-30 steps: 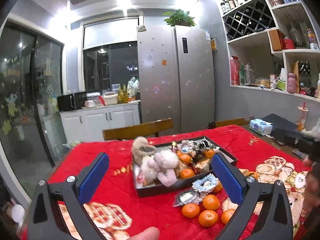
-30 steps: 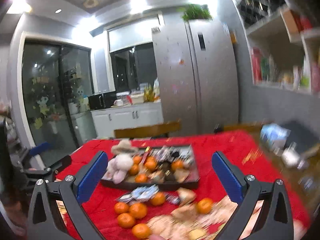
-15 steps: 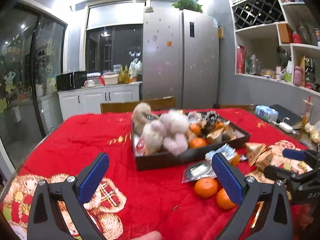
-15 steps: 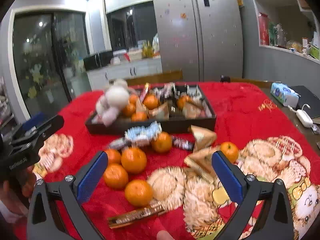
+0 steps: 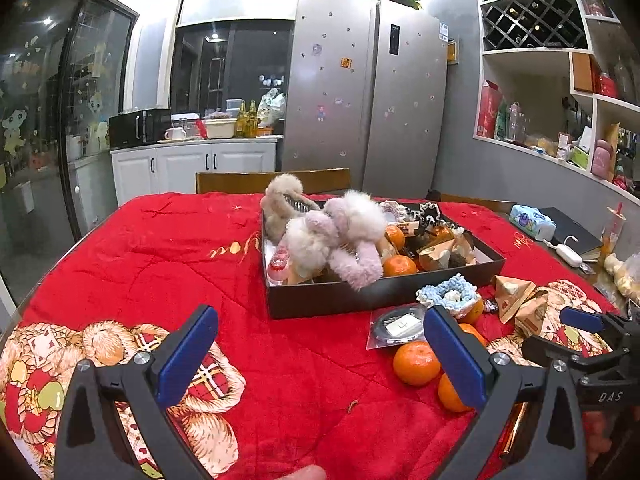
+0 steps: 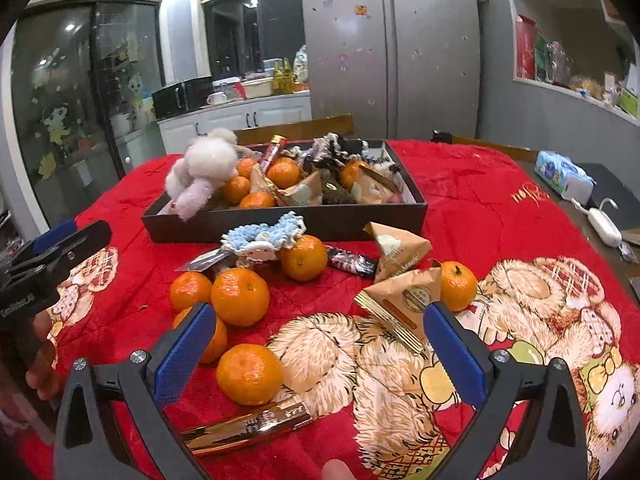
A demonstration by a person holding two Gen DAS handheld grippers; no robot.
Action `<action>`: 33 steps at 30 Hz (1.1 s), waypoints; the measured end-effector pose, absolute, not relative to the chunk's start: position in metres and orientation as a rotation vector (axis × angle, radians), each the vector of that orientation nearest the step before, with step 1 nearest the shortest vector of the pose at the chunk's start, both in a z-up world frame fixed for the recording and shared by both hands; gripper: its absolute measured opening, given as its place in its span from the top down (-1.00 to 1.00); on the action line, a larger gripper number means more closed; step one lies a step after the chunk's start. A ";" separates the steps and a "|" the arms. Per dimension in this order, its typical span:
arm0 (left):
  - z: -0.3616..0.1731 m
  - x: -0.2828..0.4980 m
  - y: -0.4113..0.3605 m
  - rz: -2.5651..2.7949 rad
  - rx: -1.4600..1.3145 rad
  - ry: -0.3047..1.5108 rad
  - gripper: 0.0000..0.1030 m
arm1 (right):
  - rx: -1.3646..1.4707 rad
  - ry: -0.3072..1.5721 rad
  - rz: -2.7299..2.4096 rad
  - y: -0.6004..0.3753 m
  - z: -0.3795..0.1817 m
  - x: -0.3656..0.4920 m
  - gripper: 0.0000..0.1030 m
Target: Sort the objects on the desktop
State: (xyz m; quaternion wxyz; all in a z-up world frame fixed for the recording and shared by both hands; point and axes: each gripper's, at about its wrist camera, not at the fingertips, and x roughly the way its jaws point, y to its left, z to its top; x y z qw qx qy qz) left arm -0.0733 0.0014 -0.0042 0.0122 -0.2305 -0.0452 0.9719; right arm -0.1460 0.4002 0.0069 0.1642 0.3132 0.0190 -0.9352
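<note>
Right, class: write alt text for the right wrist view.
An open right gripper hovers over loose oranges, triangular snack packets and a gold bar on a red blanket. Behind them sits a dark tray filled with fruit, snacks and fluffy toys.

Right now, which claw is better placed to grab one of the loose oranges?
Right. The right claw is open with an orange lying just ahead between its fingers. The left claw, also open, faces bare red cloth; the oranges sit off to its right side.

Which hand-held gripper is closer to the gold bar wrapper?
Right. The right hand-held gripper hangs open just above the gold bar wrapper; the left hand-held gripper is off to its left, over bare cloth.
</note>
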 end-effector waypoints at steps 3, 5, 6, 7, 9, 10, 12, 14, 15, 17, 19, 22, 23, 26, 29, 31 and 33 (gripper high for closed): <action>-0.005 -0.075 0.000 3.027 -0.735 -0.148 -1.00 | 0.909 0.038 -2.669 0.402 0.006 -0.148 -1.00; -0.005 -0.075 0.001 3.027 -0.738 -0.146 -1.00 | 0.900 0.044 -2.670 0.402 0.007 -0.147 -1.00; -0.005 -0.075 0.001 3.027 -0.735 -0.143 -1.00 | 0.889 0.055 -2.674 0.401 0.007 -0.145 -1.00; -0.005 -0.075 0.001 3.029 -0.730 -0.138 -1.00 | 0.880 0.063 -2.676 0.400 0.008 -0.144 -1.00; -0.004 -0.073 0.003 3.035 -0.711 -0.120 -1.00 | 0.853 0.094 -2.678 0.396 0.010 -0.140 -1.00; -0.004 -0.071 0.005 3.040 -0.697 -0.103 -1.00 | 0.840 0.110 -2.681 0.394 0.011 -0.138 -1.00; -0.003 -0.068 0.008 3.045 -0.674 -0.079 -1.00 | 0.819 0.135 -2.685 0.391 0.013 -0.135 -1.00; -0.001 -0.066 0.010 3.049 -0.656 -0.063 -1.00 | 0.806 0.150 -2.694 0.390 0.014 -0.134 -1.00; -0.001 -0.065 0.010 3.051 -0.653 -0.059 -1.00 | 0.799 0.155 -2.696 0.389 0.014 -0.133 -1.00; -0.001 -0.065 0.010 3.054 -0.647 -0.057 -1.00 | 0.794 0.160 -2.698 0.389 0.014 -0.132 -1.00; 0.000 -0.064 0.011 3.059 -0.642 -0.053 -1.00 | 0.792 0.162 -2.701 0.389 0.015 -0.132 -1.00; 0.000 -0.063 0.012 3.062 -0.636 -0.045 -1.00 | 0.791 0.168 -2.704 0.388 0.015 -0.132 -1.00; 0.000 -0.062 0.012 3.064 -0.633 -0.041 -1.00 | 0.791 0.170 -2.704 0.388 0.015 -0.132 -1.00; 0.001 -0.061 0.013 3.066 -0.629 -0.032 -1.00 | 0.792 0.177 -2.706 0.388 0.015 -0.132 -1.00; 0.001 -0.062 0.013 3.065 -0.629 -0.031 -1.00 | 0.793 0.178 -2.709 0.388 0.015 -0.132 -1.00; 0.001 -0.062 0.013 3.066 -0.632 -0.032 -1.00 | 0.788 0.182 -2.712 0.387 0.015 -0.132 -1.00; 0.001 -0.061 0.013 3.067 -0.633 -0.034 -1.00 | 0.781 0.192 -2.713 0.386 0.015 -0.131 -1.00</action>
